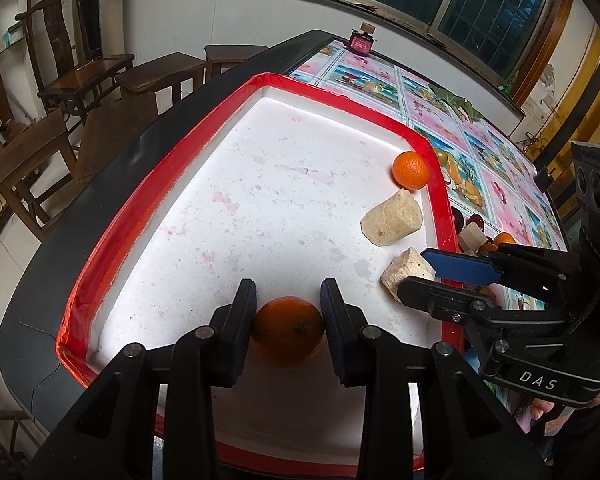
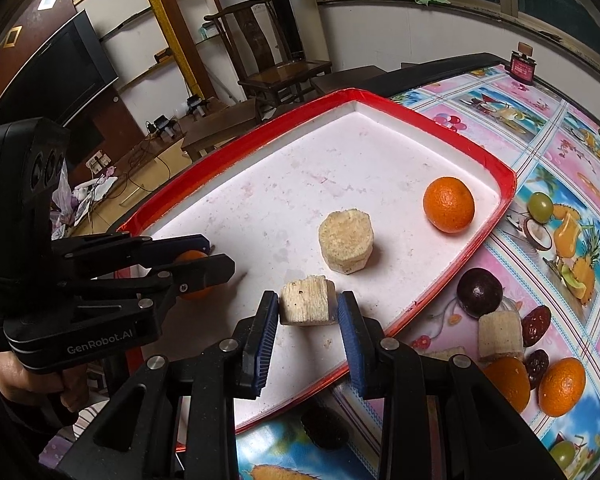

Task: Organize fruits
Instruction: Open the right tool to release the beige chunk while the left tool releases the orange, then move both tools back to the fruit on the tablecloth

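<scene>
A white tray with a red rim [image 1: 260,80] [image 2: 508,184] lies on the table. My left gripper [image 1: 288,300] is shut on an orange [image 1: 288,336] low over the tray floor; it also shows in the right wrist view [image 2: 210,256], with the orange [image 2: 192,258] partly hidden. My right gripper [image 2: 308,308] stands around a pale sugarcane chunk [image 2: 308,306] [image 1: 406,272] on the tray, its pads at the chunk's sides, and shows in the left wrist view [image 1: 414,270]. A second orange [image 1: 411,171] [image 2: 449,205] and a bigger cane chunk [image 1: 392,220] [image 2: 346,246] lie in the tray.
Right of the tray, on the fruit-print tablecloth [image 2: 560,152], lie a dark passion fruit [image 2: 479,292], a cane chunk [image 2: 500,334], dates [image 2: 536,326], two oranges [image 2: 562,386] and a dark fruit [image 2: 324,426]. A small red box [image 1: 362,42] stands at the far edge. Wooden chairs [image 1: 80,64] stand beyond.
</scene>
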`<state>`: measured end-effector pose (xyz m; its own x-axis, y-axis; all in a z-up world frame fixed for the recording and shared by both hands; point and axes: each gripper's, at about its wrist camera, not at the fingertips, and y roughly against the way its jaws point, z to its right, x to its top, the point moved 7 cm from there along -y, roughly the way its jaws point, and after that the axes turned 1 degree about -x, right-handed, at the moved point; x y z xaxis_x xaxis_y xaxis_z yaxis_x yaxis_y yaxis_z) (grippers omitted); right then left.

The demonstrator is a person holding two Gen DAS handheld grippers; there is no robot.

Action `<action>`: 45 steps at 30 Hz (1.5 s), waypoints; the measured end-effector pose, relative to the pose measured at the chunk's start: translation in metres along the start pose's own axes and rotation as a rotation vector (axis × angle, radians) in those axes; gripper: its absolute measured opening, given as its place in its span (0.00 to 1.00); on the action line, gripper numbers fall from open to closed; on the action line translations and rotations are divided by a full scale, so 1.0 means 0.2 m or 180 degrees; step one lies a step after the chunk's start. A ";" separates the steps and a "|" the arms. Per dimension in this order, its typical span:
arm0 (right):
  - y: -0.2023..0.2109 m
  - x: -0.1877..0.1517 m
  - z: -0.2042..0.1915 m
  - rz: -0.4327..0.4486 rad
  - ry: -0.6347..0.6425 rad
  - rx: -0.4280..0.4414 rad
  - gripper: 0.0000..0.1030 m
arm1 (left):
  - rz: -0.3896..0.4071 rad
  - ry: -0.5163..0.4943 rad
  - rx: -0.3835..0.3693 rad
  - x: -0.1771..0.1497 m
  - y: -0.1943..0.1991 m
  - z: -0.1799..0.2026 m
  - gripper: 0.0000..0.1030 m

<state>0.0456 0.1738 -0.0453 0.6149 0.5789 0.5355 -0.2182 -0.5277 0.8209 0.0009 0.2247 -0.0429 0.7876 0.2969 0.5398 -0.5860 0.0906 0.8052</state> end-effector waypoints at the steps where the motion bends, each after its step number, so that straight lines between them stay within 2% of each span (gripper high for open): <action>1: 0.00 0.00 0.00 0.0002 0.0003 -0.0003 0.31 | -0.0004 0.0000 -0.0003 0.00 0.00 0.00 0.30; 5: 0.01 0.00 0.00 0.0015 -0.0009 0.0008 0.32 | -0.0013 0.0019 -0.0010 0.00 0.00 0.00 0.31; 9: 0.03 0.00 0.00 0.0037 -0.0041 0.0022 0.33 | -0.0005 0.0065 -0.0039 -0.01 0.02 0.00 0.53; 17: 0.16 0.00 0.00 0.0189 -0.0112 0.0089 0.39 | 0.0046 0.0052 -0.0029 -0.01 0.06 0.02 0.56; 22: 0.25 -0.03 0.00 0.0264 -0.0133 0.0087 0.51 | 0.0065 0.0028 -0.0014 -0.01 0.09 0.05 0.69; 26: 0.30 -0.07 0.02 0.0281 -0.0171 0.0096 0.67 | 0.0080 0.0018 -0.0011 -0.01 0.13 0.07 0.69; 32: 0.40 -0.20 0.06 0.0275 -0.0262 0.0084 0.81 | 0.0111 -0.0006 -0.0040 -0.03 0.19 0.10 0.73; 35: 0.48 -0.29 0.09 0.0257 -0.0300 0.0062 0.85 | 0.0096 -0.0021 -0.0075 -0.04 0.21 0.14 0.73; 45: 0.68 -0.59 0.27 0.0209 -0.0585 -0.0190 0.86 | 0.0121 -0.0206 -0.0283 -0.05 0.26 0.35 0.75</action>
<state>-0.0162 0.0002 -0.0074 0.7246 0.4183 0.5476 -0.3037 -0.5195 0.7987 -0.0229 0.1594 0.0107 0.7735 0.2401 0.5866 -0.6280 0.1652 0.7605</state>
